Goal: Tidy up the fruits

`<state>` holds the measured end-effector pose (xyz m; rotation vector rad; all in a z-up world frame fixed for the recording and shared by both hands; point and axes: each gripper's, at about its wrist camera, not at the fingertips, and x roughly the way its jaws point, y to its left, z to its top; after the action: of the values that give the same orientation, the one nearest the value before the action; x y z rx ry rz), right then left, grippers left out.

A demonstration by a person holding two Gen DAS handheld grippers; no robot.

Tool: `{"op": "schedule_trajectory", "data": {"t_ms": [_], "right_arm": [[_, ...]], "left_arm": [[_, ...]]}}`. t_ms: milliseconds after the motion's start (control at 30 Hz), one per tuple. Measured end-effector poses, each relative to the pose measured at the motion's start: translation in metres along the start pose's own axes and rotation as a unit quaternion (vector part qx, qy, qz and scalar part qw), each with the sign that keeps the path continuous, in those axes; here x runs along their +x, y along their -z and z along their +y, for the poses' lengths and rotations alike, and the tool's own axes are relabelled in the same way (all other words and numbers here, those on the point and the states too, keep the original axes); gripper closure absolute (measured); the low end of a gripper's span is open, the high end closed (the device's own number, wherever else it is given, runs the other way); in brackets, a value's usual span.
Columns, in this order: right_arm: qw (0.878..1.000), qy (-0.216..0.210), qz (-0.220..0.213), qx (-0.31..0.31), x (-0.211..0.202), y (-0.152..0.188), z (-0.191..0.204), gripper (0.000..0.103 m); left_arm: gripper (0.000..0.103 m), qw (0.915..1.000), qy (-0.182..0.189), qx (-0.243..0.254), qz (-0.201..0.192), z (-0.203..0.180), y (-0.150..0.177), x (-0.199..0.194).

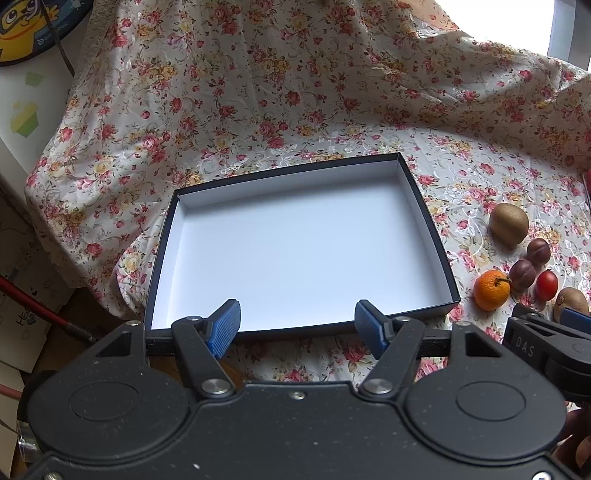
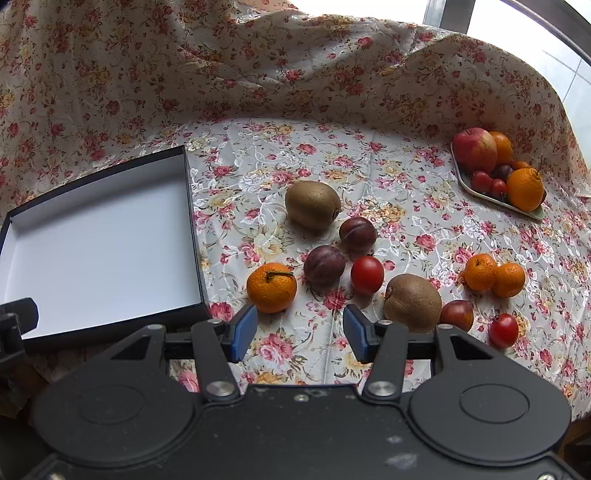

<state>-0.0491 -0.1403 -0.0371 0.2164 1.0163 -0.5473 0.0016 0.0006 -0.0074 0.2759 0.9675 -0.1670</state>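
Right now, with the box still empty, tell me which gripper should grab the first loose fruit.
Right. The right gripper hangs open over the loose fruit, with the stemmed mandarin just ahead of its fingertips. The left gripper, also open, faces the empty box, with the fruit off to its right.

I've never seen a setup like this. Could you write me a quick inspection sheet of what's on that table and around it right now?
Surface: floral tablecloth, wrinkled, draped up at the back.
Job's things: open box with white inside, nothing in it; loose fruit beside it, including tangerine, two kiwis, plums, cherry tomatoes; more fruit piled on a tray.
Clutter: nothing seen.
Grippers: left gripper open, hovering at the box's near edge; right gripper open above the cloth, holding nothing.
Cables: red cord off the table's left side.
Surroundings: bright window, cartoon picture, cardboard boxes.
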Motion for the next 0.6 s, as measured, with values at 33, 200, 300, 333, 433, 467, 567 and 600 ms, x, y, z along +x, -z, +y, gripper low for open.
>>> {"op": "schedule_trajectory", "data": {"t_ms": [33, 200, 300, 333, 433, 467, 567, 600], "right_arm": [[1.000, 0.002, 0.001, 0.002, 0.0003, 0.0000, -0.0001, 0.050], [1.000, 0.000, 0.008, 0.011, 0.0022, 0.0003, -0.0016, 0.050], [1.000, 0.007, 0.009, 0.003, 0.0035, 0.0011, 0.0010, 0.050], [1.000, 0.009, 0.009, 0.000, 0.0038, 0.0012, 0.0019, 0.050], [1.000, 0.006, 0.011, -0.002, 0.0041, 0.0010, 0.0021, 0.050], [1.000, 0.007, 0.012, -0.002, 0.0043, 0.0009, 0.0026, 0.050], [1.000, 0.010, 0.013, -0.004, 0.0050, 0.0009, 0.0025, 0.050], [1.000, 0.010, 0.013, -0.004, 0.0053, 0.0008, 0.0022, 0.050]], "left_arm": [[0.032, 1.0000, 0.000, 0.000, 0.000, 0.0001, 0.0001, -0.0001], [0.032, 1.0000, 0.000, 0.001, 0.001, 0.0000, -0.0001, 0.0000], [0.032, 1.0000, 0.000, 0.000, 0.001, 0.0000, -0.0003, -0.0001], [0.032, 1.0000, 0.000, 0.000, 0.001, -0.0002, -0.0004, 0.0000], [0.032, 1.0000, -0.001, 0.000, 0.001, -0.0006, -0.0003, 0.0000], [0.032, 1.0000, -0.001, 0.000, 0.001, -0.0005, -0.0003, 0.0000], [0.032, 1.0000, 0.000, -0.001, 0.001, -0.0005, 0.0000, -0.0001], [0.032, 1.0000, 0.001, -0.001, 0.001, -0.0006, 0.0003, -0.0002]]}}
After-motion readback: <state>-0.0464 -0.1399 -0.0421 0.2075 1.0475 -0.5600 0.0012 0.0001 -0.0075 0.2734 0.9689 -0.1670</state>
